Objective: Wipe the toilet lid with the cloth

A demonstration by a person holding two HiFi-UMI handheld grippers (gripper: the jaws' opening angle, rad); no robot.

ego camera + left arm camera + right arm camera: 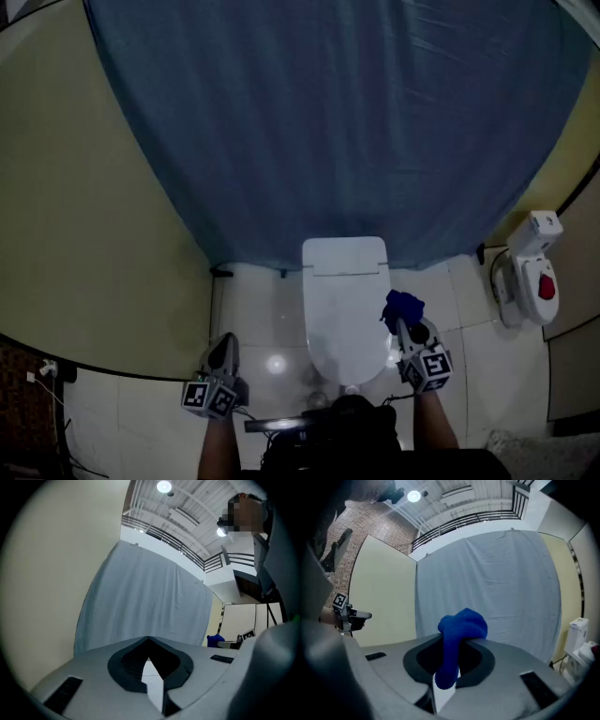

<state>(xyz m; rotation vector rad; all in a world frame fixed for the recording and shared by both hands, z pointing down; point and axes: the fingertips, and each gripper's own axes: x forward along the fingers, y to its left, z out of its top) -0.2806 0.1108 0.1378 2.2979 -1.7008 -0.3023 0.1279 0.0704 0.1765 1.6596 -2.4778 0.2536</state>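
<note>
Right gripper [451, 645] round bunched blue cloth [462, 624]

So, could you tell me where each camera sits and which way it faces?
Head view: on the head, facing steeply down at the toilet lid; forearms, left claw and right claw show.
Left gripper view: on the left claw, facing the curtain over its shut jaws.
Right gripper view: on the right claw, facing the curtain; cloth clamped.
Shared: all show the curtain.
</note>
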